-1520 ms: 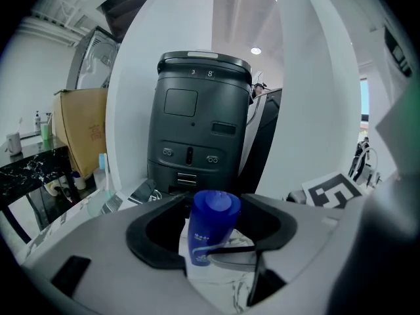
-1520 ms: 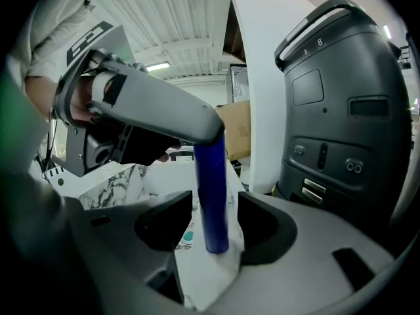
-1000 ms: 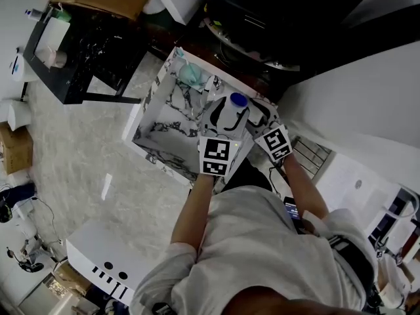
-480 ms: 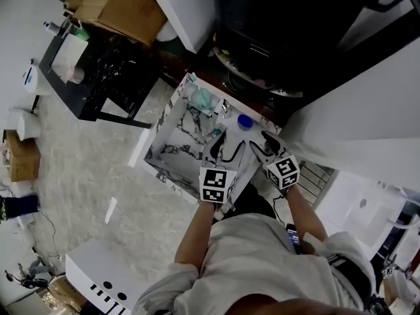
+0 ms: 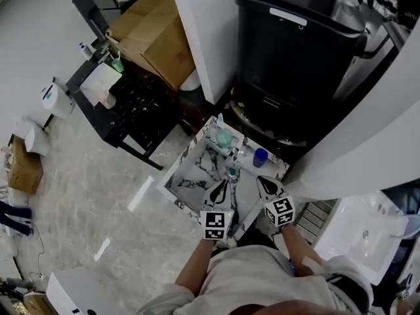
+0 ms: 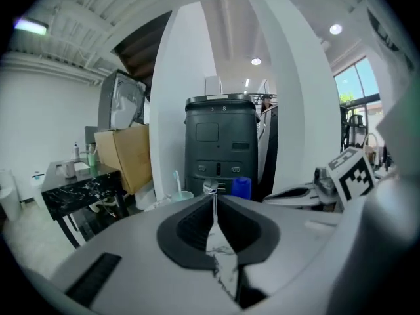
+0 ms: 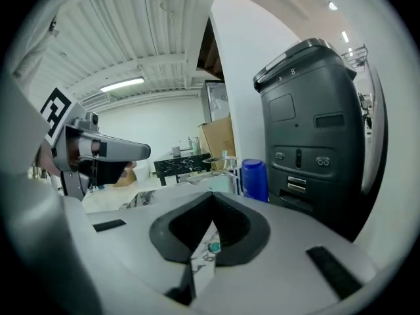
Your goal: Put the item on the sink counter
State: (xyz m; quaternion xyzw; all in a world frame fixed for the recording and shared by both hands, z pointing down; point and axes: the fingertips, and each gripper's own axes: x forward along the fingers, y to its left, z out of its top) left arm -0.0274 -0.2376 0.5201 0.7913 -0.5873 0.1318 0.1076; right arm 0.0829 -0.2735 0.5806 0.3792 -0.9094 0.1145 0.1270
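Observation:
The blue-topped container (image 5: 260, 157) stands on the marble sink counter (image 5: 190, 176), near its back right corner beside the faucet (image 5: 240, 151). It also shows as a blue cylinder ahead of the jaws, the container (image 6: 241, 187) in the left gripper view and the container (image 7: 254, 179) in the right gripper view. My left gripper (image 5: 220, 189) hovers over the counter's front edge. Its jaws are closing, tips almost touching, with nothing between them. My right gripper (image 5: 264, 184) is beside it, shut and empty. Both are apart from the container.
A teal cup with a toothbrush (image 5: 224, 137) stands at the counter's back. Behind the counter are a tall black bin (image 5: 295, 58) and a white column (image 5: 203, 31). A cardboard box (image 5: 157, 38) and a black marble table (image 5: 125, 104) are to the left, and a white basin (image 5: 361, 231) at the lower right.
Both grippers let go of the blue-topped container, which now stands on the counter. They pulled back toward the person and their jaws came together. The head camera has risen.

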